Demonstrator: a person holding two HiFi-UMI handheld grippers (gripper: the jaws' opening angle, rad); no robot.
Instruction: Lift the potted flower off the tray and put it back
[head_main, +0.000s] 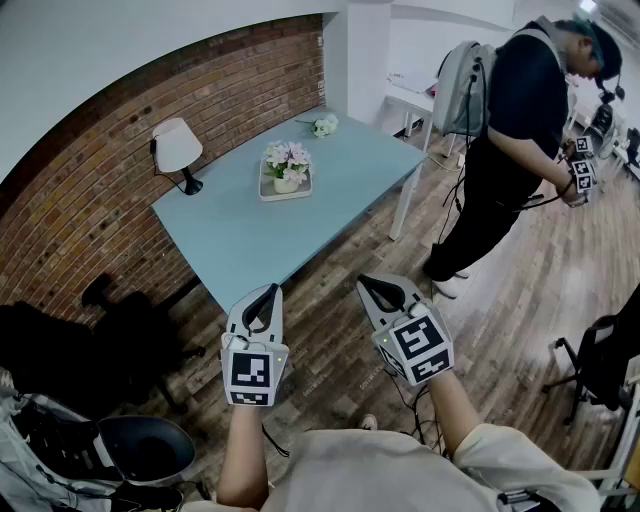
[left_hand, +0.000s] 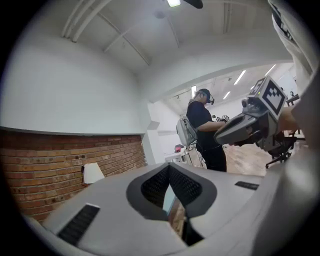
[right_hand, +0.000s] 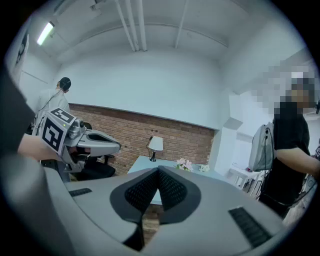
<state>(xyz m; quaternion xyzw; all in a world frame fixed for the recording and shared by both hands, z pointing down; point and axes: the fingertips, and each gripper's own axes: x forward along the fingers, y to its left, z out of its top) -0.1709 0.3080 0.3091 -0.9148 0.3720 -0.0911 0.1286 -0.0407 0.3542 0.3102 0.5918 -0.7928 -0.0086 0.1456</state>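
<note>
Head view: pink-and-white potted flower (head_main: 287, 165) in white pot, upright in pale rectangular tray (head_main: 268, 194), mid light-blue table (head_main: 240, 245) by red brick wall (head_main: 90, 200). Well apart from it, over wood floor (head_main: 520, 290): left gripper (head_main: 268, 291) & right gripper (head_main: 371, 283) side by side, both clenched, nothing btwn jaws. White-shaded black desk lamp (head_main: 177, 150) nr table's left corner. Person in black w/ grey backpack (head_main: 505, 120) right of table.

Left gripper view: jaws pressed together, empty; lamp at left.

Right gripper view: jaws pressed together, empty; flower far off on table, beyond jaw tips.
</note>
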